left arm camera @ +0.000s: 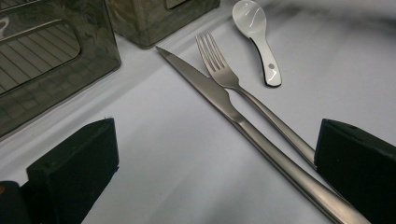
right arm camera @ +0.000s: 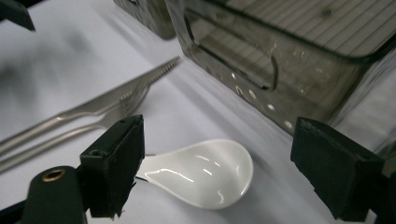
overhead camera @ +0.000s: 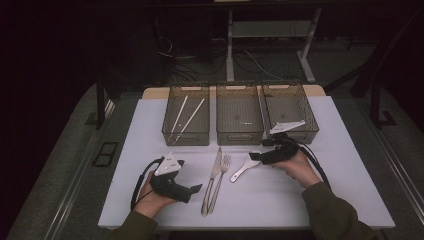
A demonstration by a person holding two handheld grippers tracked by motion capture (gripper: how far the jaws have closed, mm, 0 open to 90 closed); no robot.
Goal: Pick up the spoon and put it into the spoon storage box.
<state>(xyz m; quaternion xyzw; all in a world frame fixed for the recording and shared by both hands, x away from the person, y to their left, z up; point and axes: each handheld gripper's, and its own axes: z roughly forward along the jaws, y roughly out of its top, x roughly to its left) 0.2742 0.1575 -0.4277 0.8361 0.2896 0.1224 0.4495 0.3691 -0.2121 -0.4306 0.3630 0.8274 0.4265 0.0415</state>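
Cutlery sorting is what I judge to be in hand, and the step now is the approach to the spoon. Starting at the near-left corner of the surface (overhead camera: 150,205), my left gripper (overhead camera: 196,188) rests low with its fingers spread wide and nothing between them. Just right of it, near the middle of the front edge, the knife (overhead camera: 214,175) and fork (overhead camera: 220,177) lie side by side, touching along their handles. Further right, the white spoon (right arm camera: 205,172) lies on the surface below the right-hand bin (overhead camera: 290,112), bowl up, and my right gripper (right arm camera: 217,172) has its fingers parted either side of that bowl (not yet pinching). Next I would need to close squarely on the slick ceramic, then lift toward a bin along the far edge.
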